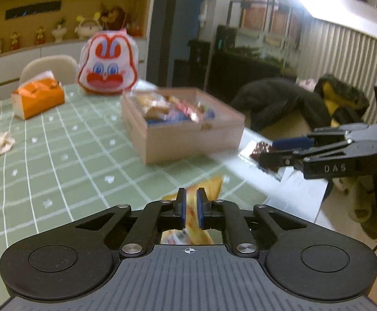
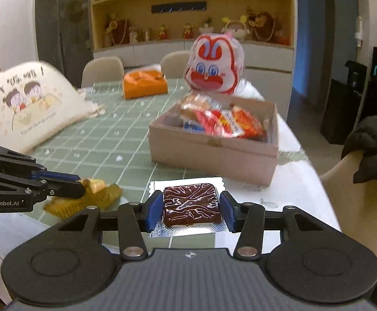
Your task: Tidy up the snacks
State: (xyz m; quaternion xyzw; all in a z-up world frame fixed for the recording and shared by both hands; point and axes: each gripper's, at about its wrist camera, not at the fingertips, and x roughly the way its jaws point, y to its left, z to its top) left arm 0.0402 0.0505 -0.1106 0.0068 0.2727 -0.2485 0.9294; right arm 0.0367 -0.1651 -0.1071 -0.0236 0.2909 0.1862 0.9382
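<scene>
A wooden box [image 1: 193, 140] [image 2: 214, 153] holding several wrapped snacks stands on the green checked table. My left gripper [image 1: 191, 207] is shut on a yellow-orange snack packet [image 1: 206, 189], held near the table's front edge; it shows from the side in the right wrist view [image 2: 66, 190] with the packet [image 2: 97, 191]. My right gripper [image 2: 191, 210] is closed on a brown chocolate snack in a clear silver wrapper [image 2: 191, 203], right of the left gripper and in front of the box. It also shows in the left wrist view [image 1: 268, 153].
A red-and-white rabbit-face bag [image 1: 108, 64] [image 2: 214, 64] stands behind the box. An orange tissue pack [image 1: 36, 98] [image 2: 144, 84] lies at the far side. A printed cloth bag [image 2: 33, 103] lies left. Chairs and a dark coat [image 1: 286, 103] stand around the table.
</scene>
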